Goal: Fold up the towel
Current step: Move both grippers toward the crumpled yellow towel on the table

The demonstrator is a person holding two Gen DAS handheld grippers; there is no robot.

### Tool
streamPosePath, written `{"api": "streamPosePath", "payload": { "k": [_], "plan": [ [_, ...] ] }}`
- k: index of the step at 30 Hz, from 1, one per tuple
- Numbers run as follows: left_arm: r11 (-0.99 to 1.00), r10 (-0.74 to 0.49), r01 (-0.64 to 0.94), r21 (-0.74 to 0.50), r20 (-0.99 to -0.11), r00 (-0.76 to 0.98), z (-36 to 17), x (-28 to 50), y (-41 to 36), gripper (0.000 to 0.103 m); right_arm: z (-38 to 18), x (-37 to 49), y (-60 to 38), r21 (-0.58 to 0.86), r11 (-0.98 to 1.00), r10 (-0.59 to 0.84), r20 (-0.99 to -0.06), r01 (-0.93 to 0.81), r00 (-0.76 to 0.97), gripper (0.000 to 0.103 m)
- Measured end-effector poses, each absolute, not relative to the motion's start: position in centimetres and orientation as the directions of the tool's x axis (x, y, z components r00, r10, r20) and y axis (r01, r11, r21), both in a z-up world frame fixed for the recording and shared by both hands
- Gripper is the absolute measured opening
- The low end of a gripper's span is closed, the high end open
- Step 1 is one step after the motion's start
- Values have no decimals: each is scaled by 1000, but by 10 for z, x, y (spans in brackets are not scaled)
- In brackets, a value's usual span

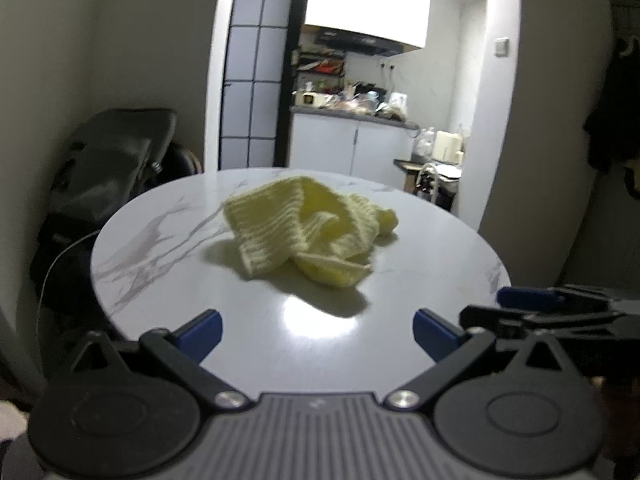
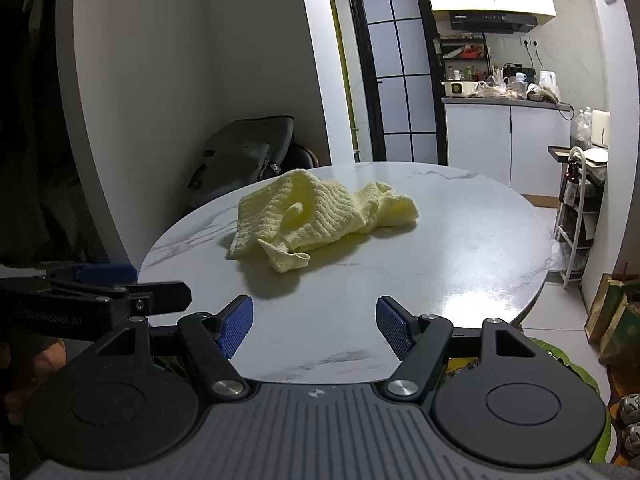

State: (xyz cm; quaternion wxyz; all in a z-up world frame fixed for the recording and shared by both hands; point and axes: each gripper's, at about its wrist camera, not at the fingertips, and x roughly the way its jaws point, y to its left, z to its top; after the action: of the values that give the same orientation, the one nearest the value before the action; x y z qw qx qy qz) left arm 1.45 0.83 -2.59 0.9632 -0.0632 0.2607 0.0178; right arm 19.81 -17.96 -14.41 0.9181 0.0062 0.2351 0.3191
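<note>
Pale yellow waffle-knit towel (image 2: pixel 320 220) lies crumpled in a heap near the middle of the round white marble-look table (image 2: pixel 460 264), nothing folded yet. Left gripper (image 1: pixel 318 334) w/ blue pads hovers over the near table edge, jaws spread wide, nothing btwn them. Right gripper (image 2: pixel 314 326) sits just beside it, also over the near edge, jaws apart but a bit narrower, also empty. Both are tilted down toward the towel, well short of it.

Risks, as I judge them: the towel is bunched w/ layers overlapping, so a pinch at the near flap (image 2: pixel 286 260) could catch two layers instead of one corner, and the cloth would lift as a lump rather than spread flat. The tabletop looks glossy and slick, so dragging may slide the whole towel toward the far rim instead of opening it. The two grippers are close together; reaching for the same corner could knock them into each other. True corners are hard to tell from here.
</note>
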Motion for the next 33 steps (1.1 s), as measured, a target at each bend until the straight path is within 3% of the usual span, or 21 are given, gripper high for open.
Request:
{"api": "streamPosePath", "payload": {
  "k": [13,28,33],
  "plan": [
    [994,28,-75,-78,-486,874,-83,56,14,103,-129,159,-194,142,799,585,-409,-584,701,73],
    [998,18,-46,-46,-485,874,-160,176,30,103,-122,157,-188,152,814,569,-405,-561,716,73],
    [995,1,-52,-90,-493,870,-176,223,43,103,-120,169,-180,137,814,563,-423,-564,710,73]
  ]
}}
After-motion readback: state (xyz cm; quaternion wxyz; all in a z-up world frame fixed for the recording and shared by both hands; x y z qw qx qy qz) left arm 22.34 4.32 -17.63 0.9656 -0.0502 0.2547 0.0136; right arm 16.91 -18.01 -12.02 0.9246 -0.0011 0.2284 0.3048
